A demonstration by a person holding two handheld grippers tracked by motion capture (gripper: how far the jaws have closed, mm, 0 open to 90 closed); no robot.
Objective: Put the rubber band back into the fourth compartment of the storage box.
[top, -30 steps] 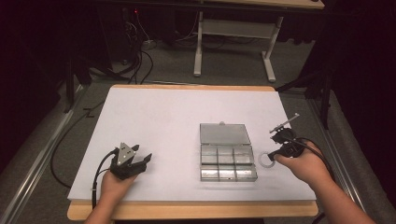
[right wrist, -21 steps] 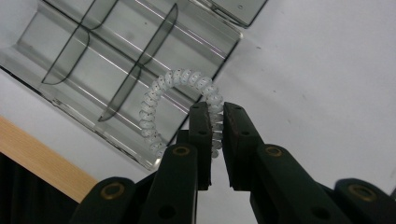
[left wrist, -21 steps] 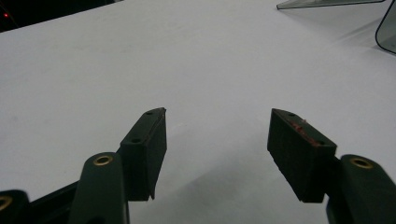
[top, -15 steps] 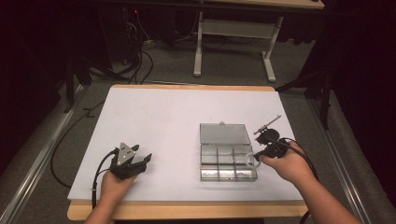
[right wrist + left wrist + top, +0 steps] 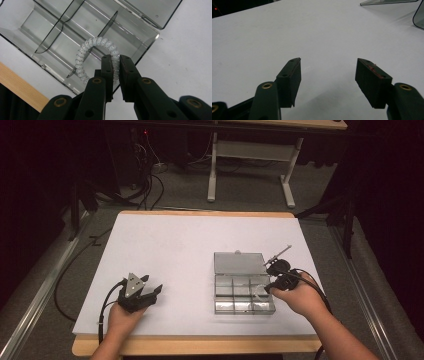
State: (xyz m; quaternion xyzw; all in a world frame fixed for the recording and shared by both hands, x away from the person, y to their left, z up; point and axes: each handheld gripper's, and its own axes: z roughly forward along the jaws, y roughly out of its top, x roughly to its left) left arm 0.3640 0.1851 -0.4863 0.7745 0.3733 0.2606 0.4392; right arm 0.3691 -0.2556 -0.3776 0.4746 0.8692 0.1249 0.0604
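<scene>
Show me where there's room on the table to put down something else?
The widest bare stretch of the white table lies between the left gripper and the clear box, reaching to the far edge. It is crowded at the box's right side, where the right gripper holds a white coil ring over a compartment.

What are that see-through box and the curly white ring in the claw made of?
The box looks like clear hard plastic: glossy, with the table showing through its thin dividers. The ring looks like a white plastic spiral coil, smooth and faintly translucent; whether soft or stiff I cannot tell. The right claw pinches it.
</scene>
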